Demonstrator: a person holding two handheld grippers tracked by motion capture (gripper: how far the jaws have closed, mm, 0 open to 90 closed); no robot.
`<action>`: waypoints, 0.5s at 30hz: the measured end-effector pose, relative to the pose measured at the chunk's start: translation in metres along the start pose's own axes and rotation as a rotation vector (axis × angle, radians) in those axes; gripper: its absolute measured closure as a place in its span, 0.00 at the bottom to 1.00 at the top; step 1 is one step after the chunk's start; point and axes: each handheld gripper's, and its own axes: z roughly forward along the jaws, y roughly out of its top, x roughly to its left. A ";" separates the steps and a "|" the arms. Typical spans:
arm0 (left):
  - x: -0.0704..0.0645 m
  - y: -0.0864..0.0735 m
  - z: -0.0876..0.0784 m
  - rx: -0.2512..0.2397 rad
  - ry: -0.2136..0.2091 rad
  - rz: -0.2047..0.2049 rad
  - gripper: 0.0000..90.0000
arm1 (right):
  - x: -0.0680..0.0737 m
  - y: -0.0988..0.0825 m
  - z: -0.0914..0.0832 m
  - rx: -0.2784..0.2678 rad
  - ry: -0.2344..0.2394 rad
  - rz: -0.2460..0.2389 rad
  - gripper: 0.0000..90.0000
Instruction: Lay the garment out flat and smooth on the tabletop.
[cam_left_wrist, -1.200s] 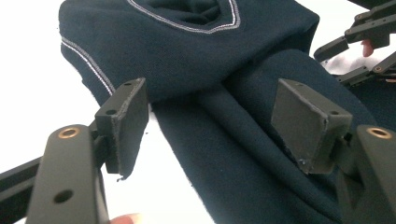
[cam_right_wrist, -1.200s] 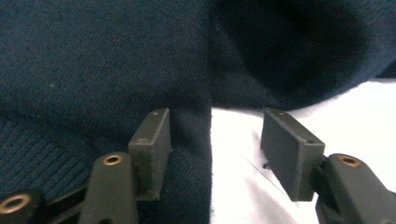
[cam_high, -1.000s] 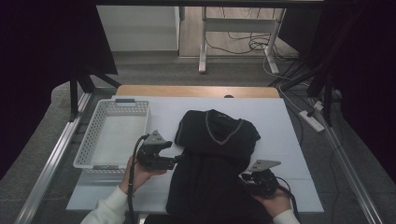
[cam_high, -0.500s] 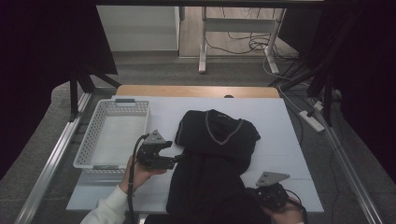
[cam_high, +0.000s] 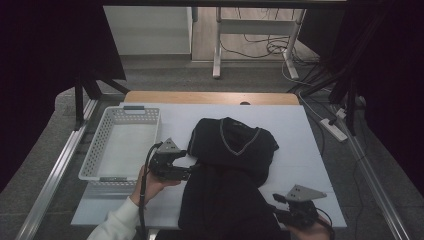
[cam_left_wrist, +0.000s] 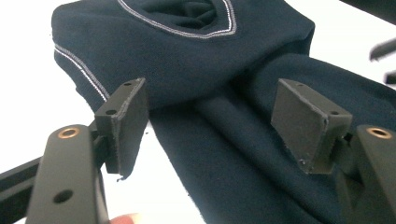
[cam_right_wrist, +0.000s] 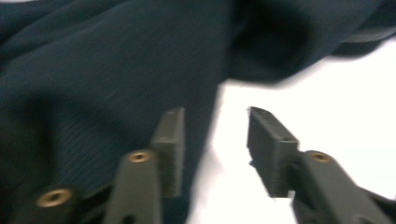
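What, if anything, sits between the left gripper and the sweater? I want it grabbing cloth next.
Nothing visible. The left gripper stands open just above the navy sweater, with bare fabric in the gap between its jaws and white table beside.

left tongs held wide apart, right tongs just opening, seemingly gripping nothing

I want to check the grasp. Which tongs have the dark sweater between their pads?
The left tongs: the dark navy knitted sweater lies between their open pads. The right tongs frame white table.
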 end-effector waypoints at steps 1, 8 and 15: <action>0.000 0.000 0.000 0.002 0.000 0.002 0.31 | -0.004 0.003 0.003 0.003 -0.006 0.010 0.59; 0.000 0.000 0.002 0.005 0.001 0.001 0.31 | -0.024 0.021 0.049 0.057 -0.032 0.053 0.52; -0.001 0.000 0.001 0.001 0.000 0.005 0.31 | -0.027 0.038 0.080 0.091 -0.054 0.039 0.54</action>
